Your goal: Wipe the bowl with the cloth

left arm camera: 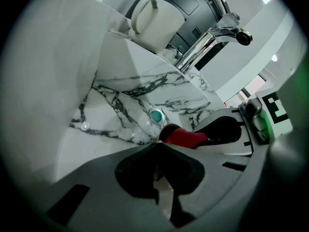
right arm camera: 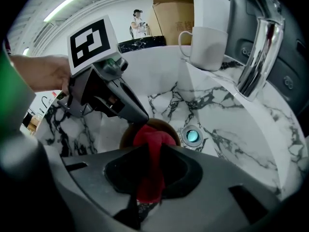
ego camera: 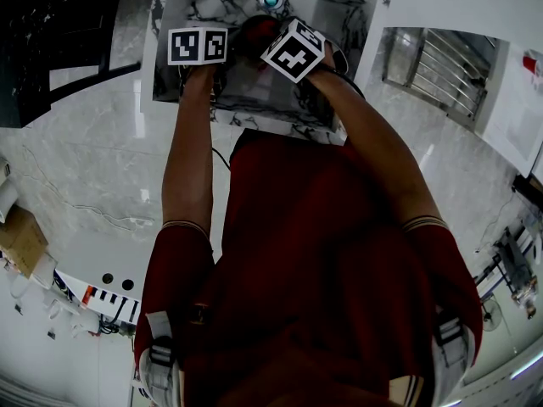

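Jaws of my right gripper (right arm camera: 149, 151) are clamped on the red cloth (right arm camera: 152, 136), pressing it into the brown bowl (right arm camera: 125, 137). My left gripper (left arm camera: 158, 144) pinches the rim, steadying the bowl in the sink (right arm camera: 231, 129).

Kitchen-type sink station: black-veined white marble basin (right arm camera: 227, 124), curved chrome tap (right arm camera: 258, 52); white ceramic mug (right arm camera: 207, 47) on the ledge. Brown cardboard box (right arm camera: 171, 8) behind.
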A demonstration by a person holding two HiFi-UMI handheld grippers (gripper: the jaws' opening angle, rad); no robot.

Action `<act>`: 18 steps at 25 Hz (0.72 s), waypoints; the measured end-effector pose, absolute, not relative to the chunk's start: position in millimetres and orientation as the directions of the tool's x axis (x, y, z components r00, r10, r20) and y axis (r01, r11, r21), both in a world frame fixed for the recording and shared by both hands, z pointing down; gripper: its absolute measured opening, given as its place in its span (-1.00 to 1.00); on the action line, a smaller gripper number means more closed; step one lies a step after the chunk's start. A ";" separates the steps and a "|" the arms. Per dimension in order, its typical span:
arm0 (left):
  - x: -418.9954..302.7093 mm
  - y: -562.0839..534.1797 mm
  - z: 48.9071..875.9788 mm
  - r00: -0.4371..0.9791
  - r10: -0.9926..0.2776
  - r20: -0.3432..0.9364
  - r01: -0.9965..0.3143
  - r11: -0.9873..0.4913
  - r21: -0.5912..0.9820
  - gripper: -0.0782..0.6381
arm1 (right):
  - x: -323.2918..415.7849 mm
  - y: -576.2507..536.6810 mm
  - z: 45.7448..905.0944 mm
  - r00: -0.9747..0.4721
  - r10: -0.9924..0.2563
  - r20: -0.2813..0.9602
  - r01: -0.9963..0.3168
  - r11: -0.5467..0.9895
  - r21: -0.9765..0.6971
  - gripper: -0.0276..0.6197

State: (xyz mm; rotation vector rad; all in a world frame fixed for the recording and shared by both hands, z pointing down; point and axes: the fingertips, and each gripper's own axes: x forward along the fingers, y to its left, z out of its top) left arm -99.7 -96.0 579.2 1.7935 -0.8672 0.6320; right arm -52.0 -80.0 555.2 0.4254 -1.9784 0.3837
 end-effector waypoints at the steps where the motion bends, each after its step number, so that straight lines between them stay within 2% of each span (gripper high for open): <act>1: -99.7 -96.1 579.5 0.604 -0.271 0.749 -0.796 -0.238 0.556 -0.75 | -51.8 -80.3 553.9 -0.411 -0.130 0.902 -0.455 0.887 -0.080 -0.72; 18: -102.0 -97.0 585.0 0.559 -0.293 0.776 -0.829 -0.229 0.511 -0.74 | -45.0 -86.8 528.8 -0.483 -0.181 0.857 -0.467 0.881 -0.077 -0.72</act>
